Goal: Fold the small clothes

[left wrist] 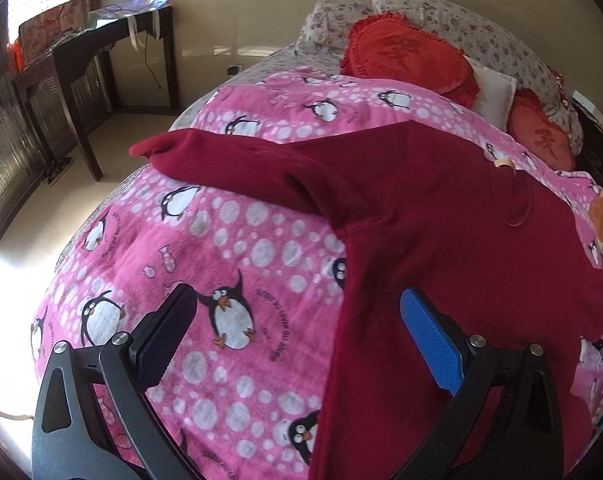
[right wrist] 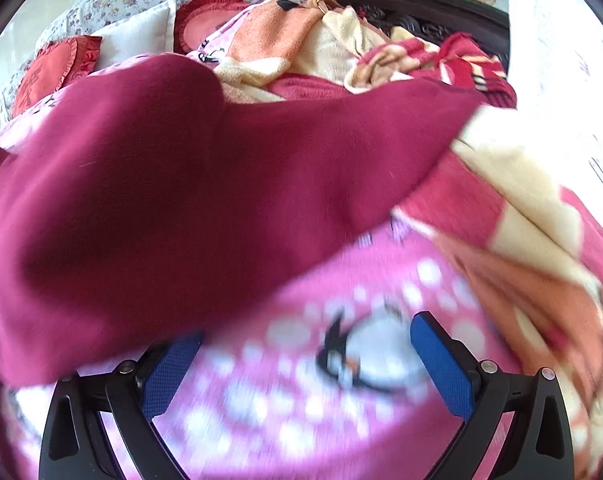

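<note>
Left wrist view: the left gripper (left wrist: pixel 297 312) hovers with jaws spread wide and empty, its right pad over the near left edge of a dark red sweater (left wrist: pixel 441 232) lying on a pink penguin blanket (left wrist: pixel 221 240). The sweater is spread flat over the bed, one sleeve (left wrist: pixel 205 156) stretched out to the far left, with red cushions (left wrist: pixel 405 56) and floral pillows (left wrist: pixel 441 12) beyond it. In the blurred right wrist view the right gripper (right wrist: pixel 305 340) is likewise wide apart, holding nothing, at the sweater's near right edge (right wrist: pixel 261 280), beside a rumpled orange and cream blanket (right wrist: pixel 521 208). The fold looks barely begun. A clean start likely means each gripper pinching only the sweater's fabric, not the blanket beneath, and bringing the outstretched sleeve inward first.
</note>
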The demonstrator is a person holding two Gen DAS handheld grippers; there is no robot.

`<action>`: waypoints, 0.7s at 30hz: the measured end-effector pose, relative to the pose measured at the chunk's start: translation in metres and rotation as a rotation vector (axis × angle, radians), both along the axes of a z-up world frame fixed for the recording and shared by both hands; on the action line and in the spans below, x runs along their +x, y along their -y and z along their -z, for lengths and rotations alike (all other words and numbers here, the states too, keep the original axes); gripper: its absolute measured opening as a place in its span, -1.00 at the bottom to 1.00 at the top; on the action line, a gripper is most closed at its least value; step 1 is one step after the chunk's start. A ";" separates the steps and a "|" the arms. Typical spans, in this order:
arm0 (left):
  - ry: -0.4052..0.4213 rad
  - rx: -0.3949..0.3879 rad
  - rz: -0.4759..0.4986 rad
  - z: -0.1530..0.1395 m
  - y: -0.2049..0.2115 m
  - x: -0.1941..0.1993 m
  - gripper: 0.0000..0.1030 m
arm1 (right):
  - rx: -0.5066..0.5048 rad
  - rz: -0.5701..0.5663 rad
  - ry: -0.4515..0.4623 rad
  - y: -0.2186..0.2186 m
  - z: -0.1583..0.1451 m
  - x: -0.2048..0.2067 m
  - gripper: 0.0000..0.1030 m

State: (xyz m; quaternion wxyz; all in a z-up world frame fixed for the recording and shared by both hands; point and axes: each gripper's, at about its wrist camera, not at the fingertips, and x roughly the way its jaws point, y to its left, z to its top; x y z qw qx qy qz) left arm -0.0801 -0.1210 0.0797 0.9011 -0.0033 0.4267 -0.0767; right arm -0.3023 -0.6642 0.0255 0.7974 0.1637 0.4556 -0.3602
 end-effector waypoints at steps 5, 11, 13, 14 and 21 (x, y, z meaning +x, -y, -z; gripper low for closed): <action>0.009 -0.027 0.083 -0.009 0.034 -0.008 0.99 | -0.004 -0.044 0.068 -0.051 -0.051 -0.012 0.99; 0.028 -0.030 0.170 -0.019 0.068 -0.021 0.99 | -0.034 -0.141 0.149 -0.110 -0.087 0.005 0.99; 0.030 -0.021 0.189 -0.020 0.075 -0.024 0.99 | -0.052 -0.178 0.141 -0.131 -0.091 0.019 0.99; 0.031 -0.015 0.198 -0.020 0.079 -0.025 0.99 | -0.057 -0.193 0.139 -0.137 -0.092 0.026 0.99; 0.040 0.014 0.232 -0.021 0.095 -0.028 0.99 | -0.026 -0.254 0.165 -0.177 -0.098 0.052 0.99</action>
